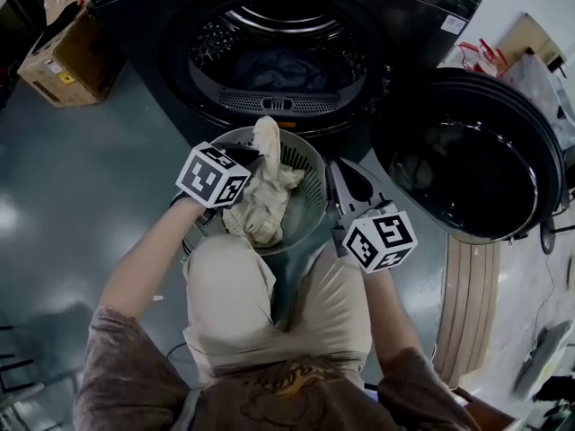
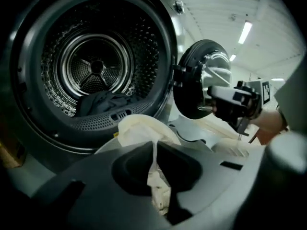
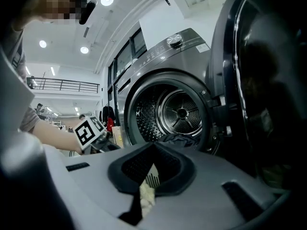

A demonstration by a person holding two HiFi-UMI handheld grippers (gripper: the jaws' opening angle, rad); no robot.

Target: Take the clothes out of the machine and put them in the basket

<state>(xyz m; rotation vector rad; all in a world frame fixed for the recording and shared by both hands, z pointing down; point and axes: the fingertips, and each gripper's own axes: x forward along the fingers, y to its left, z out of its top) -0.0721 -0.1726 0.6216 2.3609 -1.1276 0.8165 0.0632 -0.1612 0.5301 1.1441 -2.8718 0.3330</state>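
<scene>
Left gripper: the fingers of my left gripper [image 2: 154, 145] are clenched on a thin fold of the cream garment [image 1: 267, 200], pinched right at the tips
Cream garment: it hangs from that grip, its bulk heaped inside the basket [image 1: 313, 182], one end reaching up past the far rim towards the machine [image 1: 166, 70]
Basket: grey, round, with a slatted wall; it stands on the floor [image 1: 81, 169] just in front of the machine's opening, between my knees and the drum
Right gripper: the fingers of my right gripper [image 3: 153, 147] are pressed together with nothing between them; it sits just beside the basket's right rim, pointing at the drum
Dark clothes: a dark bundle [image 1: 278, 68] lies on the bottom of the drum, close to the front lip
Door: the round door [image 1: 467, 155] stands swung wide open at the right
Cardboard box: one box [image 1: 67, 57] rests on the floor left of the machine
</scene>
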